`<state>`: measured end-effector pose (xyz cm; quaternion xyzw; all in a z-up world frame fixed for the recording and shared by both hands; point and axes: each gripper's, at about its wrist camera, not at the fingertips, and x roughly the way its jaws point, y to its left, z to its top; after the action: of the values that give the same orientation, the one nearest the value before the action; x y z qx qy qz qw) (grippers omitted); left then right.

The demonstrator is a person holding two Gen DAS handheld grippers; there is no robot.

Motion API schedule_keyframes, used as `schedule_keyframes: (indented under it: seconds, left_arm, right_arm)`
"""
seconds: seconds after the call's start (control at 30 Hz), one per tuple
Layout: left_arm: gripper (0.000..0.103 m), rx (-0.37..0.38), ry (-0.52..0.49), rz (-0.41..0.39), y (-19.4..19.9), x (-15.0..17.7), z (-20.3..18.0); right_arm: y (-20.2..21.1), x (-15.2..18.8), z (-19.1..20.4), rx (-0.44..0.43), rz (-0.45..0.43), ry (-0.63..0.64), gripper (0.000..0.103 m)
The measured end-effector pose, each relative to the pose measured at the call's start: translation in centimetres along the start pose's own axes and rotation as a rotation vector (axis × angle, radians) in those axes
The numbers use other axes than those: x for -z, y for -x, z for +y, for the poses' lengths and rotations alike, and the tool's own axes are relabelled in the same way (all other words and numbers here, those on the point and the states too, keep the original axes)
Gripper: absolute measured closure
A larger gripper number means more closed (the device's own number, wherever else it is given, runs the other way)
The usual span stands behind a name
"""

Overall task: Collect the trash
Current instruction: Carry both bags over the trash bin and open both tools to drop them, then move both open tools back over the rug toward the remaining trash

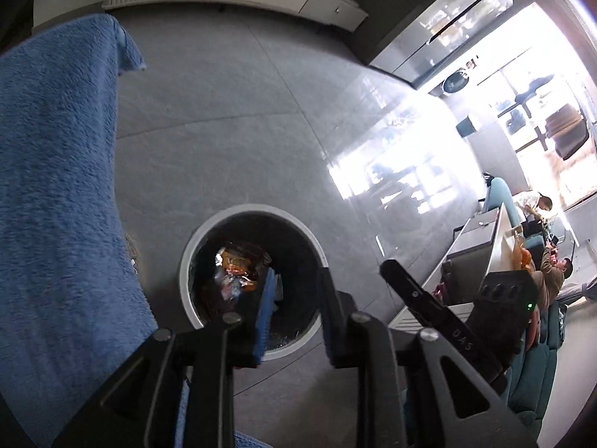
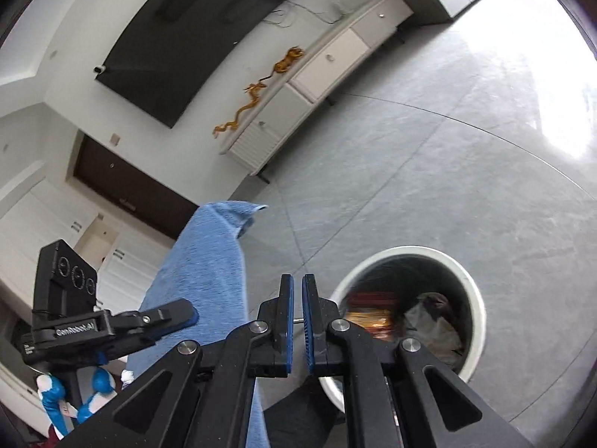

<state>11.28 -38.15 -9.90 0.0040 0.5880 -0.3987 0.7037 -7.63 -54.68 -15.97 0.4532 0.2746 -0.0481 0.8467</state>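
A round trash bin with a white rim (image 1: pixel 185 265) stands on the grey floor, holding orange and silver wrappers (image 1: pixel 235 265). My left gripper (image 1: pixel 294 298) hangs just above its mouth, open, with nothing between the blue pads. My right gripper (image 1: pixel 395 272) shows as a black finger to the right of the bin. In the right wrist view the bin (image 2: pixel 406 252) lies at the lower right with wrappers (image 2: pixel 373 315) and a grey bag (image 2: pixel 433 321) inside. My right gripper (image 2: pixel 297 298) is shut and empty, left of the rim. The left gripper (image 2: pixel 175 315) is at far left.
A blue towel (image 1: pixel 56 186) (image 2: pixel 209 261) hangs close by on the left. A white low cabinet (image 2: pixel 309 74) with an orange dragon ornament (image 2: pixel 261 86) lines the far wall under a black screen (image 2: pixel 186 37). People sit on a teal sofa (image 1: pixel 552 276) at right.
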Motion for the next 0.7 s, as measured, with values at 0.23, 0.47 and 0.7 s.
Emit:
schedule_keyframes:
  seconds: [0.23, 0.47, 0.7]
  left_arm:
    - [0.071, -0.008, -0.001, 0.022, -1.8, 0.8, 1.7]
    - [0.070, -0.023, -0.014, -0.033, 1.0, 1.9, 2.2]
    - [0.062, -0.057, -0.032, -0.139, 6.0, 3.7, 2.4]
  right_arm:
    - [1.2, 0.0, -2.3, 0.030, -0.014, -0.052, 0.096]
    - [2.4, 0.2, -2.0, 0.032, -0.050, -0.066, 0.089]
    - [4.3, 0.3, 0.4, 0.052, -0.091, -0.014, 0.066]
